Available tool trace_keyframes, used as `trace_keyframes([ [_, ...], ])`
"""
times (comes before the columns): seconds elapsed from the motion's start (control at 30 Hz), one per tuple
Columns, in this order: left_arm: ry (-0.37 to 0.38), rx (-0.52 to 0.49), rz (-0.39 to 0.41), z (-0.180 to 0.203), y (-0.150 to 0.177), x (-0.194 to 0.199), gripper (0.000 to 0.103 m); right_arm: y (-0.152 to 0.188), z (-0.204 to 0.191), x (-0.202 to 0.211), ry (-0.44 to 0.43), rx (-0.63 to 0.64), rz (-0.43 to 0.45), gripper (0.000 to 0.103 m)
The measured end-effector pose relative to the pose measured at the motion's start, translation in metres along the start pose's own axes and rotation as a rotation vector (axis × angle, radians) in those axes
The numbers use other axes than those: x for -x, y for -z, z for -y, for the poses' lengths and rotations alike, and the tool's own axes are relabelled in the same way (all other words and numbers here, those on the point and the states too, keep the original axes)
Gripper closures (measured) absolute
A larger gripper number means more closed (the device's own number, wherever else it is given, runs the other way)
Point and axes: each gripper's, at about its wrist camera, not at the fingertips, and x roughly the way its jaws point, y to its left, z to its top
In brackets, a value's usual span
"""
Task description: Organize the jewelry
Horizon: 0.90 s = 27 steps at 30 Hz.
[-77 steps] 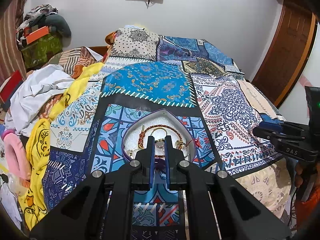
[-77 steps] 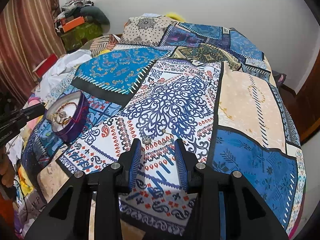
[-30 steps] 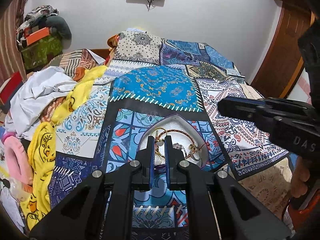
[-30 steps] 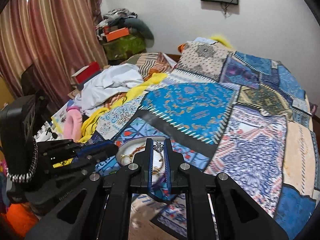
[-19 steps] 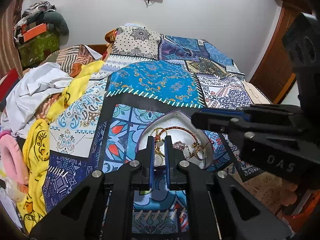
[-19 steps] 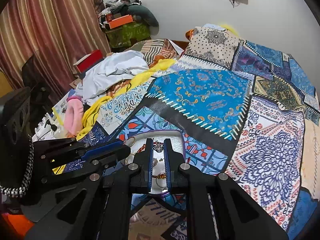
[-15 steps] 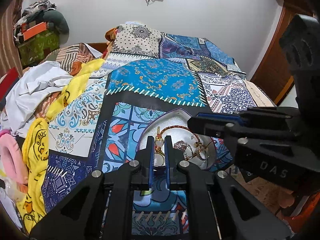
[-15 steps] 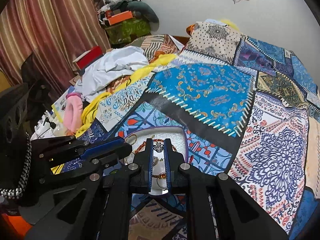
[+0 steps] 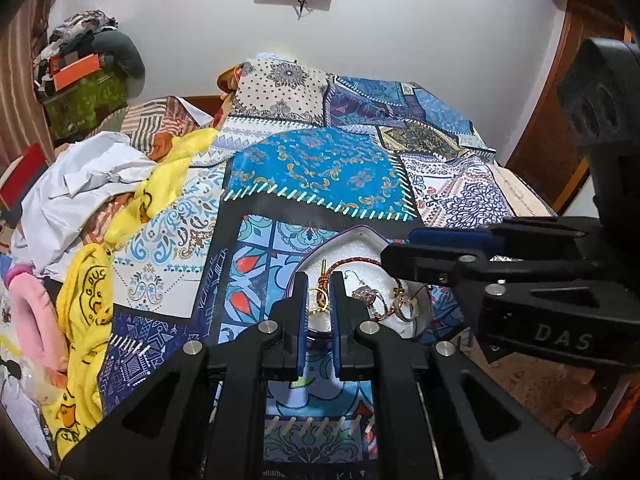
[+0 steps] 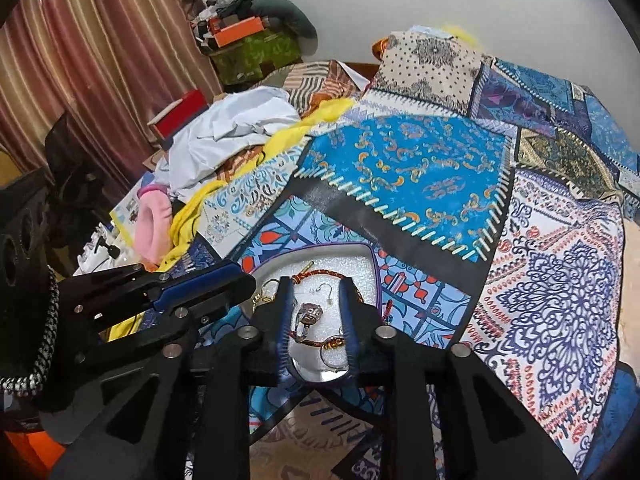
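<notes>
A heart-shaped jewelry box (image 9: 362,236) with a purple rim and white foam lining lies on the patterned bedspread; it also shows in the right wrist view (image 10: 352,254). Inside lie a red-brown cord bracelet (image 9: 352,262), a silver pendant (image 10: 310,314), rings (image 9: 404,304) and a hook earring (image 10: 326,292). My left gripper (image 9: 319,282) is shut on the box's near rim. My right gripper (image 10: 314,286) is open just above the box, over the silver pendant, and holds nothing. It reaches in from the right in the left wrist view (image 9: 404,252).
A pile of white and yellow clothes (image 9: 100,184) and a pink item (image 9: 32,312) lie on the bed's left side. Pillows (image 9: 284,88) sit at the far end by the wall. A curtain (image 10: 80,60) hangs at left.
My right gripper has opened over the box and dropped the silver pendant into it. The left gripper has stayed shut on the box rim.
</notes>
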Motion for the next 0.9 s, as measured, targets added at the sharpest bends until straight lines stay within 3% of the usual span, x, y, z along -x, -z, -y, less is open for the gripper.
trace_keyframes([
  [0.47, -0.004, -0.070, 0.061, 0.035, -0.013, 0.035, 0.094, 0.003, 0.012, 0.064, 0.058, -0.021, 0.149, 0.074],
  [0.6, 0.014, -0.086, 0.057, 0.053, -0.014, 0.034, 0.087, 0.011, 0.024, 0.085, 0.108, -0.034, 0.189, 0.074],
  [0.73, 0.045, -0.092, 0.018, 0.072, -0.008, 0.023, 0.085, 0.021, 0.042, 0.101, 0.139, -0.072, 0.212, 0.074],
  [0.9, 0.092, -0.098, -0.086, 0.097, 0.009, -0.005, 0.085, 0.039, 0.063, 0.113, 0.206, -0.102, 0.213, 0.074],
])
